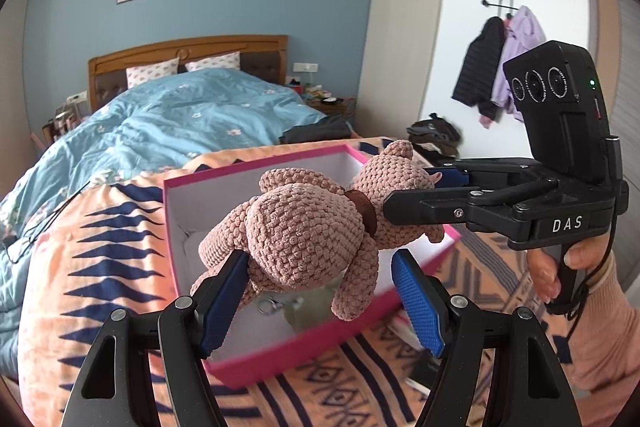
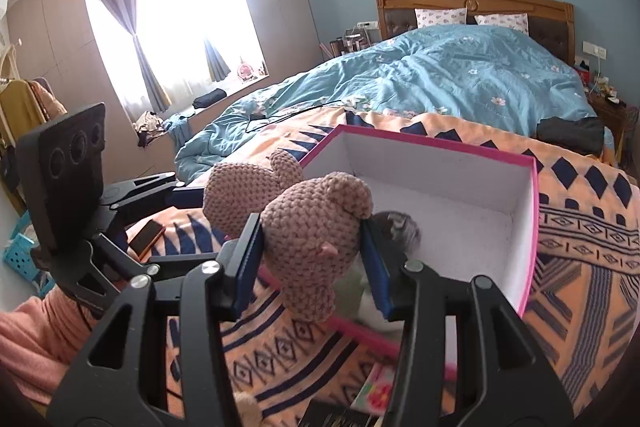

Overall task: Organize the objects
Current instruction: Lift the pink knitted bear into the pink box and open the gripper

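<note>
A pink crocheted teddy bear point(image 1: 308, 227) hangs in the air over an open pink box with a white inside point(image 1: 176, 223). My right gripper point(image 2: 316, 259) is shut on the bear's head point(image 2: 316, 227); it shows in the left wrist view point(image 1: 416, 195) coming in from the right. My left gripper point(image 1: 320, 287) stands open around the bear's lower body; its left pad touches the bear, the right pad point(image 1: 416, 299) stands apart. The box point(image 2: 532, 227) holds a grey furry thing point(image 2: 400, 227) and a metal clasp point(image 1: 272, 305).
The box sits on an orange and navy patterned blanket point(image 1: 100, 267) at the foot of a bed with a blue duvet point(image 2: 460, 83). A phone point(image 2: 146, 235) lies on the blanket. A colourful book point(image 2: 378, 391) lies near the box's front edge.
</note>
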